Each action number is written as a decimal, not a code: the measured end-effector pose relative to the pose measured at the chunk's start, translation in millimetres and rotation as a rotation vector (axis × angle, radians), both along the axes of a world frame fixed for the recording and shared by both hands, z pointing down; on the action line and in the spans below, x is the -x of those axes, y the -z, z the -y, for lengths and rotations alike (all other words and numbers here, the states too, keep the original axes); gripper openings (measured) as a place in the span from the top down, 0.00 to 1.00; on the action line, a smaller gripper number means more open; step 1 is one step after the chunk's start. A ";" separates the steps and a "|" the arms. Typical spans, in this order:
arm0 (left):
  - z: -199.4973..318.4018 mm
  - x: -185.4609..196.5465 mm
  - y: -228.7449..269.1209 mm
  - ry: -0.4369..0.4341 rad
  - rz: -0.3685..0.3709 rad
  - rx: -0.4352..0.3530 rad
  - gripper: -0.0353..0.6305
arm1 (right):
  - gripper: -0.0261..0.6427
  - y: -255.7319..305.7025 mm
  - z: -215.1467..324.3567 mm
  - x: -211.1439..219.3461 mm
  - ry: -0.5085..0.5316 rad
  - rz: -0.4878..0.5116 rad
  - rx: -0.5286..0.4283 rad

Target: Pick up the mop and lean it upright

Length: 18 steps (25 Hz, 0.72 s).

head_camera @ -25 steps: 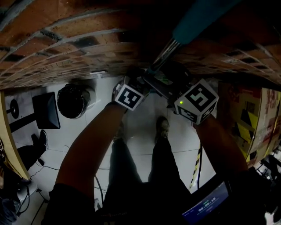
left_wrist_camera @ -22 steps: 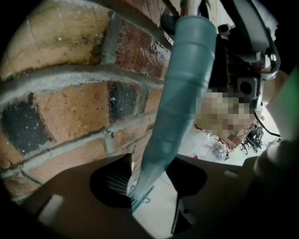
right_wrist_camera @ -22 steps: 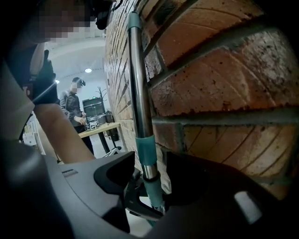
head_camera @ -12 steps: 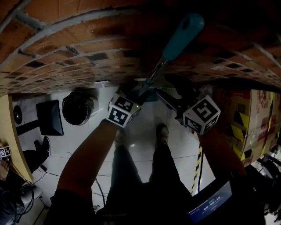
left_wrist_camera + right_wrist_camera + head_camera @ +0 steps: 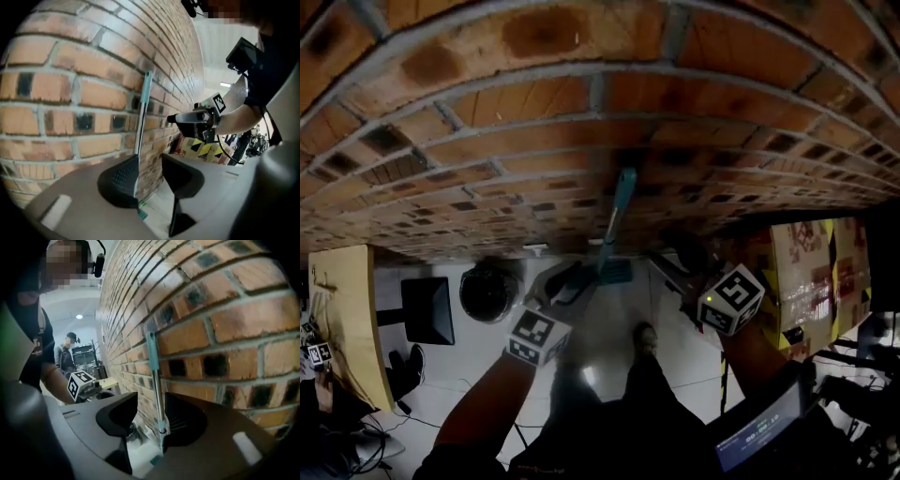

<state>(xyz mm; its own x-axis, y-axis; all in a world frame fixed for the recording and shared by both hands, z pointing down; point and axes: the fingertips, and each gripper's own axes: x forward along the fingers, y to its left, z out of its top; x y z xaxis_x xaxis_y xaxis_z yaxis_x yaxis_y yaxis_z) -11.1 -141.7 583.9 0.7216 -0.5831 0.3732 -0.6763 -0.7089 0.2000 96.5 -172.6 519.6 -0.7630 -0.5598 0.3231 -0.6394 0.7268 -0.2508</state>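
Note:
The mop leans upright against the brick wall [image 5: 581, 103], teal handle [image 5: 624, 187] on top and its head [image 5: 614, 272] on the white floor. In the left gripper view its pole [image 5: 142, 122] stands at the wall beyond the jaws, and likewise the pole [image 5: 154, 366] in the right gripper view. My left gripper [image 5: 567, 281] hovers just left of the mop head, jaws closing with nothing pressed between the pads. My right gripper [image 5: 670, 258] hangs to the mop's right, jaws also closing on nothing. Neither the left gripper [image 5: 150, 168] nor the right gripper [image 5: 152, 416] touches the pole.
A black round bin [image 5: 487, 291] and a dark flat panel [image 5: 427, 309] sit on the floor at left, beside a wooden tabletop [image 5: 342, 319]. Cardboard boxes with yellow-black tape [image 5: 811, 272] stand at right. The person's feet [image 5: 645, 337] are below the mop. Another person [image 5: 68, 352] stands far off.
Both grippers have come off the mop pole and drawn back from the wall. The mop now stands alone against the bricks, and the head view has tilted up.

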 end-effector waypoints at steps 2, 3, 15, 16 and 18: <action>-5.3 3.8 45.7 0.006 -0.044 -0.027 0.73 | 0.68 34.1 -9.5 -2.9 -0.009 0.012 -0.010; -8.6 6.4 69.1 0.016 -0.074 -0.031 0.74 | 0.69 51.2 -15.9 -5.0 -0.017 0.025 -0.012; -31.9 52.8 293.4 0.087 -0.241 -0.185 0.86 | 0.84 227.8 -51.5 -6.7 -0.033 0.084 -0.093; -35.6 56.7 303.4 0.095 -0.241 -0.189 0.87 | 0.86 237.8 -54.3 -4.4 -0.027 0.080 -0.101; -42.3 65.3 320.6 0.113 -0.253 -0.195 0.89 | 0.91 253.8 -58.6 -1.1 -0.028 0.075 -0.112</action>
<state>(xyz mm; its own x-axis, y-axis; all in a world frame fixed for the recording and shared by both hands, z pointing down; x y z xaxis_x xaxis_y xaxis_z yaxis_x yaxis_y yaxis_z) -76.4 -99.4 263.4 0.7035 -0.7078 0.0638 -0.6993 -0.6736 0.2393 97.6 -114.0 265.8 -0.7665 -0.6104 0.2000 -0.6421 0.7352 -0.2172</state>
